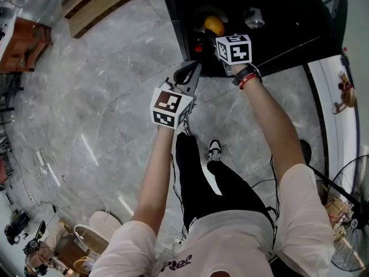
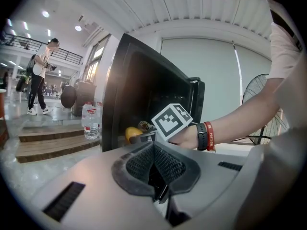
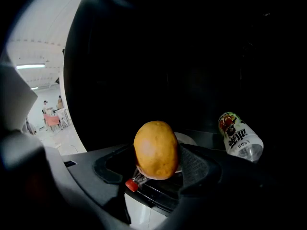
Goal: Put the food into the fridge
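A yellow-orange fruit [image 3: 155, 150] stands on end between the pads of my right gripper [image 3: 156, 169], which is shut on it inside the dark cavity of the black fridge [image 1: 288, 36]. From the head view the fruit [image 1: 214, 25] sits just past the fridge's front edge, ahead of the right gripper [image 1: 205, 38]. A drink can [image 3: 240, 137] lies on its side to the fruit's right, deeper in. My left gripper [image 2: 154, 146] is shut and empty, held outside the fridge [image 2: 125, 90] and below the right hand; it also shows in the head view [image 1: 187, 74].
Water bottles [image 2: 90, 123] stand on wooden steps [image 2: 43, 145] left of the fridge. A person [image 2: 41, 75] stands far off. A floor fan [image 1: 351, 212] and a white counter [image 1: 337, 79] lie to the right. My feet [image 1: 214, 150] are on the grey stone floor.
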{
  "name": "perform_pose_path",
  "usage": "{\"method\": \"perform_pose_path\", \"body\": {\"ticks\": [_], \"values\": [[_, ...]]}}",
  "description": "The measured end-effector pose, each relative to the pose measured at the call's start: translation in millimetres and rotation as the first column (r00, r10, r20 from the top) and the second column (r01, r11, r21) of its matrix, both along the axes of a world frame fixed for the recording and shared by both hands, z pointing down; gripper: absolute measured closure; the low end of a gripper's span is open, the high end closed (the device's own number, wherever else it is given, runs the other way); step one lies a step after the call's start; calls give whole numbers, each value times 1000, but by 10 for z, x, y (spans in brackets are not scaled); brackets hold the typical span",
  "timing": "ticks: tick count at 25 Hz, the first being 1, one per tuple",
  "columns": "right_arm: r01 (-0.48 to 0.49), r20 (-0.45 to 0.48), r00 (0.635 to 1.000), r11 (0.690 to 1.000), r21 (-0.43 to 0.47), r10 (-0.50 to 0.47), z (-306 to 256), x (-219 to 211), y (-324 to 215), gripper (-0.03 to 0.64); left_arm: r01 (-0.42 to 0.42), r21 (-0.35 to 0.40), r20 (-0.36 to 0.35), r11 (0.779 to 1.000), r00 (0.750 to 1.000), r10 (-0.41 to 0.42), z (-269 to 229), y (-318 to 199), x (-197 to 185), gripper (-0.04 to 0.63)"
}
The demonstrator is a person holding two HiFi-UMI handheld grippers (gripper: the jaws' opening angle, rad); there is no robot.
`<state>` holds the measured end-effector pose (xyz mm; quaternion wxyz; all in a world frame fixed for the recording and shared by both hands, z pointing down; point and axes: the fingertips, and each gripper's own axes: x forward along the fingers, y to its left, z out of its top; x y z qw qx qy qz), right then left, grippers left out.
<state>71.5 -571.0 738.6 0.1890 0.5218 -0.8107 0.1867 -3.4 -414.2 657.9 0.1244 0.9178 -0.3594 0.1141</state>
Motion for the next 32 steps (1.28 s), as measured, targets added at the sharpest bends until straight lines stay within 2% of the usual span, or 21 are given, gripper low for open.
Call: {"method": "perform_pose_path", "body": {"ticks": [12, 24, 27, 32], "values": [[1, -53, 999, 1000, -2, -1, 278, -60, -315, 316, 19, -8, -7, 1000, 1000, -19, 209, 35, -45, 577], [-37, -52, 998, 999, -18, 36, 429, -16, -479, 319, 25, -14, 8, 1000, 1000, -24, 310, -2, -140, 577], [-42, -48, 998, 998, -40, 40, 472, 13, -452, 303, 14, -6, 38, 1000, 999, -14, 318, 3, -126, 577], [-29, -48, 999, 999, -33, 27, 416, 51, -408, 272, 33, -9, 25, 999, 999, -33, 266, -41, -138, 577]]}}
